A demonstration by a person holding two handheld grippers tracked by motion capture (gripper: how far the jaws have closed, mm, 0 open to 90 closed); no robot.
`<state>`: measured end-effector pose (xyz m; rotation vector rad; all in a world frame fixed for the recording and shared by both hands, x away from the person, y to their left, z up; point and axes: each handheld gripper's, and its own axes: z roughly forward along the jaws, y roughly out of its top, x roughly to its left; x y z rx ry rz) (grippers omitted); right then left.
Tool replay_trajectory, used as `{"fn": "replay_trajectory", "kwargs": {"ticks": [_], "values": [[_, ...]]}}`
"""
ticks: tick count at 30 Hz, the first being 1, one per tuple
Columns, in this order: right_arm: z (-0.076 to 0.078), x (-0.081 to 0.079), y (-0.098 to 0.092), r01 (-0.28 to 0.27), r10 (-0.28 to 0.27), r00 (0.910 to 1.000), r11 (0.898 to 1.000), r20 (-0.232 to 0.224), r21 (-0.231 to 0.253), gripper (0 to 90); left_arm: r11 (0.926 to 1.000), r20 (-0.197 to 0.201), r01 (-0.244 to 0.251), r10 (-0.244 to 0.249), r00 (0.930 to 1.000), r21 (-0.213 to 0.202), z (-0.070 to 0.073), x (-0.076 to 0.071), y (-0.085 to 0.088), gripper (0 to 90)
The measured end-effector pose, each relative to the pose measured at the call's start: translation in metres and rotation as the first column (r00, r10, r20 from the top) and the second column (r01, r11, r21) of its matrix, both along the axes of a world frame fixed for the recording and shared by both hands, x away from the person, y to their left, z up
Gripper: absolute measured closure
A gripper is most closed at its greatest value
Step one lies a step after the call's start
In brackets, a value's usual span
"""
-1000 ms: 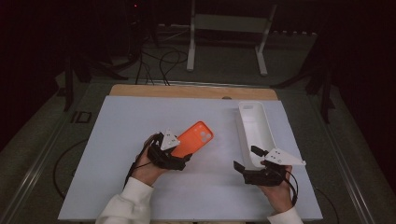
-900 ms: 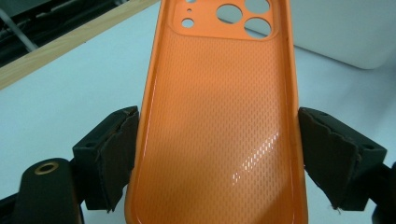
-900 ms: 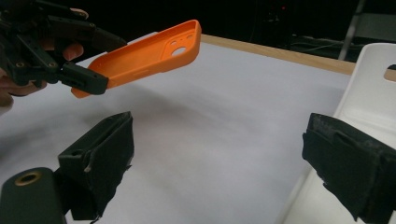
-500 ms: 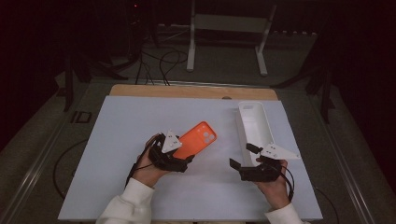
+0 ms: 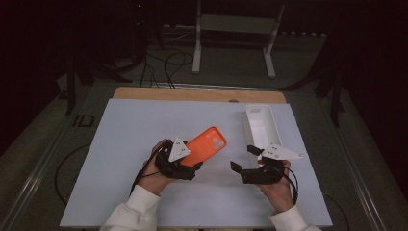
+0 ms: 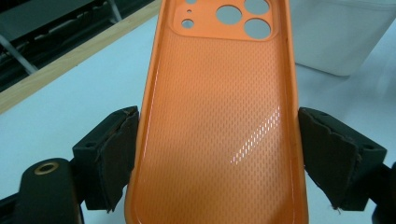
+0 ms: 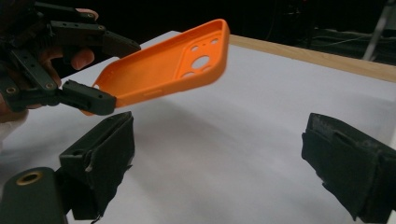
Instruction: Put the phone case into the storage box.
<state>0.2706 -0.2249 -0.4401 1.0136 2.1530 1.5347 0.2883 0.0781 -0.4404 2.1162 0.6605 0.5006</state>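
Swung leftward, the right tongs gape empty beside the left tongs, clamped on the raised orange phone case.

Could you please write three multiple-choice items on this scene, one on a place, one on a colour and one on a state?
1. Where is the white tray?
A. at the table's near left corner
B. on the table's far right part
C. on the floor

2. What colour is the phone case?
A. orange
B. blue
C. black

3. How does the right gripper stand?
A. shut on the case
B. shut on the tray
C. open, holding nothing

Answers: 1 B, the high view shows it on the white table beyond the right hand. 2 A, it is orange, held in the left gripper. 3 C, its jaws stand apart over bare table.
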Motion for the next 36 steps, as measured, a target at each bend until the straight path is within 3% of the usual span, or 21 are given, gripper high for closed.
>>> {"fn": "replay_trajectory", "kwargs": {"ticks": [19,27,36], "values": [[0.0,0.011,0.016,-0.054,0.058,0.9963,0.997,-0.064,0.063,9.8,0.9991,0.033,0.042,-0.042,0.9986,-0.004,0.002,-0.008,-0.009,16.8],[0.002,0.015,0.021,-0.068,0.075,0.994,0.995,-0.08,0.076,12.6,0.9972,0.053,0.075,-0.074,0.9959,-0.011,0.005,-0.015,-0.017,16.8],[0.004,0.02,0.029,-0.084,0.1,0.987,0.989,-0.126,0.122,15.9,0.9928,0.072,0.119,-0.117,0.9905,-0.019,0.01,-0.022,-0.024,16.7]]}}
